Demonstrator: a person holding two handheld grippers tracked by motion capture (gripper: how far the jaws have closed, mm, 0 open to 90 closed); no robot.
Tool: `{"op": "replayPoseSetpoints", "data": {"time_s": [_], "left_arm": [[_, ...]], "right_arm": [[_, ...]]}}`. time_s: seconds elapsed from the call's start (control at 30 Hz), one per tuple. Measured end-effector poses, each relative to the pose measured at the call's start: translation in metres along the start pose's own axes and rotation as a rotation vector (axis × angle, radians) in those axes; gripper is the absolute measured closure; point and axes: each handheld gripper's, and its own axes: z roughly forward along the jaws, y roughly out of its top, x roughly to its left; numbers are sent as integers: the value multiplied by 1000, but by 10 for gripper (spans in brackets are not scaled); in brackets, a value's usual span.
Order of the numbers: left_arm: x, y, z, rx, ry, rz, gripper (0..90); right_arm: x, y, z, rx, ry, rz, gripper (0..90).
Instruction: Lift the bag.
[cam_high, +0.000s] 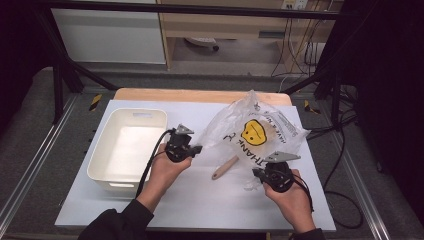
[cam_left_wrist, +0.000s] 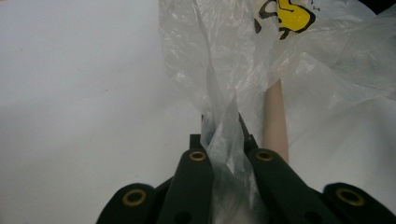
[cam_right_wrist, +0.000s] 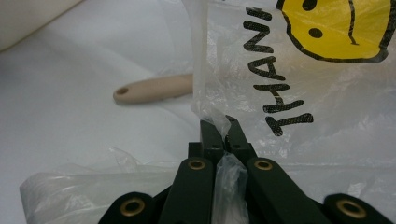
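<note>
Both grippers clamp the clear plastic bag (cam_high: 252, 131). High view: the left gripper (cam_high: 198, 148) sits near the centre of the white table surface (cam_high: 200, 200), just right of the white bin (cam_high: 127, 147), with its tips at the bag's left edge; the right gripper (cam_high: 256, 173) sits at the bag's near edge, toward the table's right side. The bag lies crumpled on the right half of the table, showing a yellow smiley face (cam_high: 253, 132) and black lettering. A wooden handle (cam_high: 225, 167) protrudes from under the bag between the two grippers, resting on the table. Left gripper view: the left gripper (cam_left_wrist: 223, 122) has its jaws closed on a bunched fold of the bag (cam_left_wrist: 233, 70), which rises from between them; the wooden handle (cam_left_wrist: 274, 116) lies just beside the jaws on the right, partly under plastic. Right gripper view: the right gripper (cam_right_wrist: 219, 123) pinches a bag (cam_right_wrist: 299, 88) edge at the tips, jaws closed together; the lettering reads "THAN", and the wooden handle (cam_right_wrist: 154, 89), with a hole in its end, lies on the table beyond, to the left.
</note>
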Motion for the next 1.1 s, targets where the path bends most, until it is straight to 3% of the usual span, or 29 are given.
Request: {"op": "replayPoseSetpoints", "data": {"time_s": [0.2, 0.7, 1.1], "left_arm": [[4, 12, -10, -2, 8, 25, 896], [15, 36, -29, -17, 11, 39, 896], [23, 54, -49, -75, 4, 44, 896]], "right_arm": [[-1, 15, -4, -16, 8, -8, 900], [-7, 45, -24, -63, 3, -33, 900], [-23, 66, -50, -126, -19, -17, 900]]}}
